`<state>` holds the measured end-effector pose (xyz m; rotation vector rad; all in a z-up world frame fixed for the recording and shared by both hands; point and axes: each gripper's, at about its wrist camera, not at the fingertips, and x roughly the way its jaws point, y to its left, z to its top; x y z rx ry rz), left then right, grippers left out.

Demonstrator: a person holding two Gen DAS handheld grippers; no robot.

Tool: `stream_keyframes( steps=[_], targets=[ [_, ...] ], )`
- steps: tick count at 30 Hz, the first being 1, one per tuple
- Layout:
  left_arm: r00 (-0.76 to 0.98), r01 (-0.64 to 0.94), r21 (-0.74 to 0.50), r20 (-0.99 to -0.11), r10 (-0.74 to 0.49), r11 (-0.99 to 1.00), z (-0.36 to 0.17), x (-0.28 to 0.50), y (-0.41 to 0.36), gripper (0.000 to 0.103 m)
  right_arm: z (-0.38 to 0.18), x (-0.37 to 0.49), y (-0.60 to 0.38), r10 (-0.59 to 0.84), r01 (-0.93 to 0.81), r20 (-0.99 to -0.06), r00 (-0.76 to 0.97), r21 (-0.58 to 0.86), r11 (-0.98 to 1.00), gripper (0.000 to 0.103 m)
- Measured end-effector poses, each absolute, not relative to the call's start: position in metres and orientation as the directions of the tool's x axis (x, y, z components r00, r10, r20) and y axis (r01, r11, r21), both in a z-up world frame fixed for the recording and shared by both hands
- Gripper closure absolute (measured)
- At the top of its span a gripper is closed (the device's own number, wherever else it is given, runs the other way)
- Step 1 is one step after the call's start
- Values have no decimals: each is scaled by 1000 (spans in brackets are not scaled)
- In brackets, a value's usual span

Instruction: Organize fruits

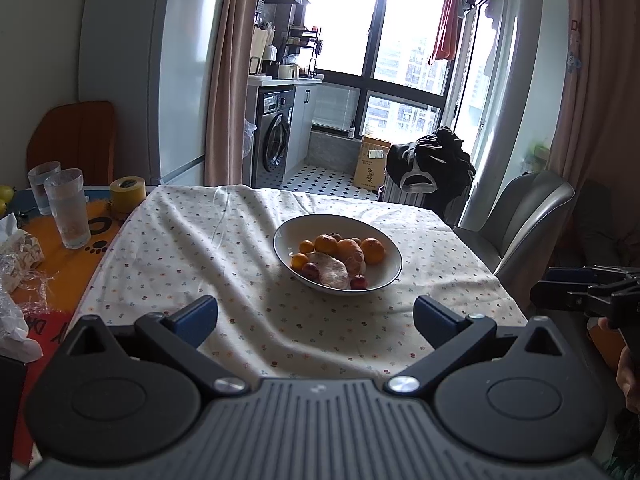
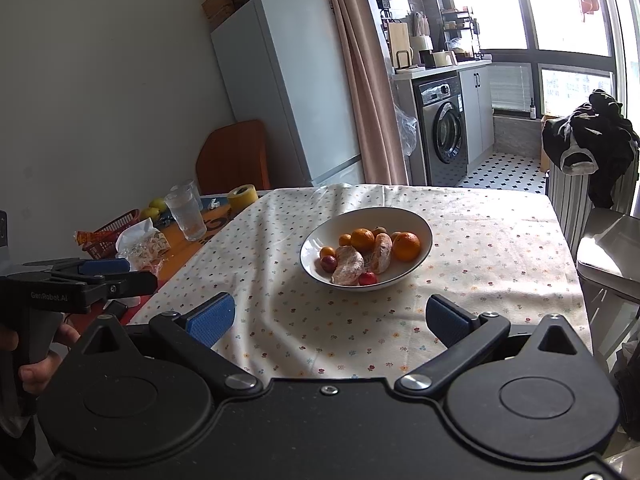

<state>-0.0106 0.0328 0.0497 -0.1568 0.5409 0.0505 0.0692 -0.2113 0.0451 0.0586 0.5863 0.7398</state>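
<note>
A white bowl (image 1: 384, 276) (image 2: 408, 216) sits mid-table on the flowered cloth. It holds several oranges (image 1: 372, 250) (image 2: 406, 246), small kumquats, two peeled citrus pieces (image 1: 331, 272) (image 2: 349, 266) and red cherry-like fruits (image 1: 359, 282) (image 2: 367, 278). My left gripper (image 1: 316, 320) is open above the near part of the cloth, short of the bowl, with nothing between its blue pads. My right gripper (image 2: 330, 318) is open too, also short of the bowl and holding nothing. Each gripper appears side-on at the edge of the other's view, the left gripper (image 2: 104, 276) and the right gripper (image 1: 588, 292).
Left of the cloth are two glasses (image 1: 66, 208) (image 2: 186, 210), a yellow tape roll (image 1: 127, 194) (image 2: 242, 196), crumpled wrappers (image 1: 16, 256) and a red basket (image 2: 108, 232) near two yellow-green fruits (image 2: 154, 208). A grey chair (image 1: 520, 220) stands at the table's right side.
</note>
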Motion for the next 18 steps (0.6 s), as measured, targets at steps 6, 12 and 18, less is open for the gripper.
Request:
stream_keyframes(
  steps=[6, 12, 18],
  targets=[
    [857, -78, -137, -515, -4, 988, 50, -11, 30, 0, 45, 68, -210, 652, -620, -481, 586, 252, 743, 0],
    [856, -65, -137, -516, -15, 988, 50, -9, 27, 0, 44, 70, -210, 652, -620, -485, 583, 253, 742, 0],
    [856, -60, -136, -517, -19, 989, 49, -9, 27, 0, 43, 71, -209, 650, -621, -491, 579, 251, 743, 0]
  ],
)
